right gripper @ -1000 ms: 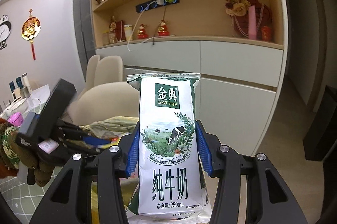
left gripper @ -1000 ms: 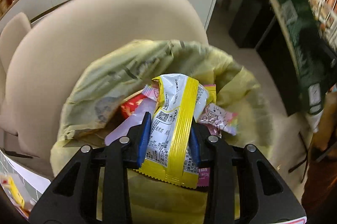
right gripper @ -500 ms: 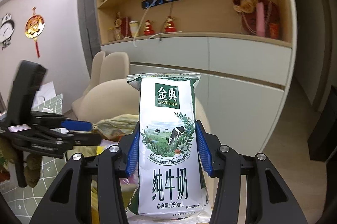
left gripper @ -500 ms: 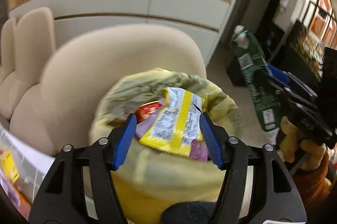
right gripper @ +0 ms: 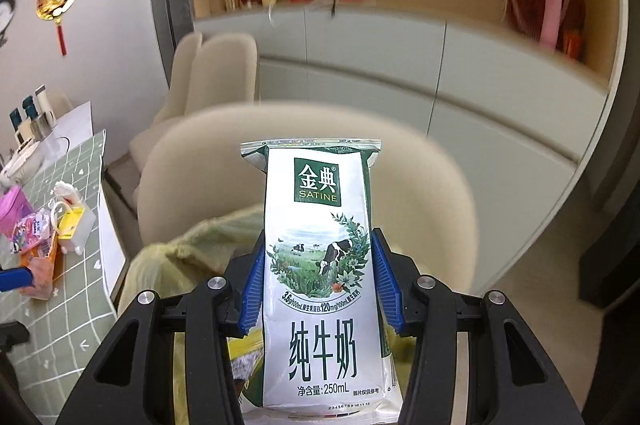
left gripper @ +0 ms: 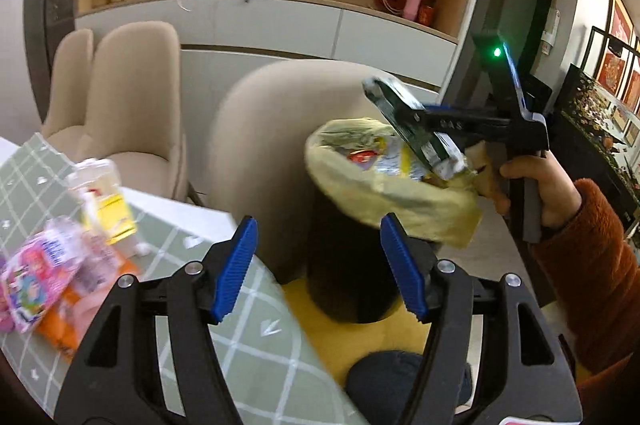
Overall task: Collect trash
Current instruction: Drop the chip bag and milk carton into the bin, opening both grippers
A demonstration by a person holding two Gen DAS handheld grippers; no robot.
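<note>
we hold the milk pack (right gripper: 320, 265) over the trash bin (left gripper: 352, 265).

our right gripper (right gripper: 318, 289) squeezes the milk pack from both sides so it stays put, and in the left view it tips down over the bin's yellow bag (left gripper: 384, 201), so we think it is about to drop in. the pack is white and green, with a cow and grass on it, and looks flat. our left gripper (left gripper: 318, 265) is wide apart with nothing in it, near the bin. more wrappers (left gripper: 44, 277) lie on the green table (left gripper: 248, 337) beside the bin.
</note>
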